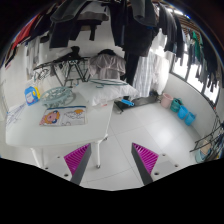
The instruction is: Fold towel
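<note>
On the left, a white table point(40, 128) is seen, smooth and hard-surfaced, with a flat printed sheet or booklet point(63, 118) lying near its near edge and a small blue-and-yellow object point(33, 93) standing toward its far left corner; what that object is cannot be told. Toward the far edge, a pale crumpled mass point(100, 100) is seen, soft and irregular in outline, which may be the towel, though this cannot be settled from the view. If it is, it lies well ahead of the gripper point(112, 160) and somewhat to the left of its line, near the table's far right corner, with no clear long axis since it is bunched and not spread. A dark blue object point(128, 104) is seen just beside it to the right. Behind the table, a folding drying rack point(70, 65) of thin dark rods is set, and dark garments point(140, 35) are hung above. Further right, turquoise containers point(183, 108) stand on the pale floor. The fingers are held apart with nothing between them, their ribbed magenta pads point(78, 158) facing inward. It is judged that a reach forward and leftward over the table would be called for first.
</note>
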Tool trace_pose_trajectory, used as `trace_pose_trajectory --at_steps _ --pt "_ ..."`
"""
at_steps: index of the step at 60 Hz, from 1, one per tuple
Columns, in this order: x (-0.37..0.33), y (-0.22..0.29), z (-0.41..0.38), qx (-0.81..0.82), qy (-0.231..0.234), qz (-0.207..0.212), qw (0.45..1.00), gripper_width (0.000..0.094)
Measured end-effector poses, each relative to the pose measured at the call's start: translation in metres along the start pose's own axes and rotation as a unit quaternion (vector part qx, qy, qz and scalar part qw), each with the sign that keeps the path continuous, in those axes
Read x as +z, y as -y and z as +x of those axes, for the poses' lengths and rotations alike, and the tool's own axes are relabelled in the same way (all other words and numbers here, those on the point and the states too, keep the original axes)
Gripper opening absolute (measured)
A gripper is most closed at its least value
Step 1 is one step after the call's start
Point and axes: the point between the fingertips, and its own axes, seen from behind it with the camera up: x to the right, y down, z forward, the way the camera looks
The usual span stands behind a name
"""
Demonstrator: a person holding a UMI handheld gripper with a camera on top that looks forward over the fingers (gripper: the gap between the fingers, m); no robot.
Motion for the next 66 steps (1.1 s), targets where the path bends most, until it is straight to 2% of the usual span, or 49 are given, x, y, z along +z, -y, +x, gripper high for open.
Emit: trace_pose_trajectory --at_steps 7,8,17,35,49,66 --pt "-0.004 0.001 -0.038 -0.032 0.04 0.0 0.999 0.085" --pt "0.0 0.0 -0.065 -0.034 0.041 0.0 0.999 0.0851" --pt "-0.003 -0.003 -0.134 -0.067 0.097 -0.005 0.993 0.0851" --pt "-0.012 -0.003 -0.269 -0.112 0.171 0.0 0.979 0.0854" --pt "-0.011 0.003 -0.351 -0.118 0.202 0.006 0.972 0.0854" --pt "0.037 0.018 -0.426 -0.102 0.2 0.022 0.974 0.0855"
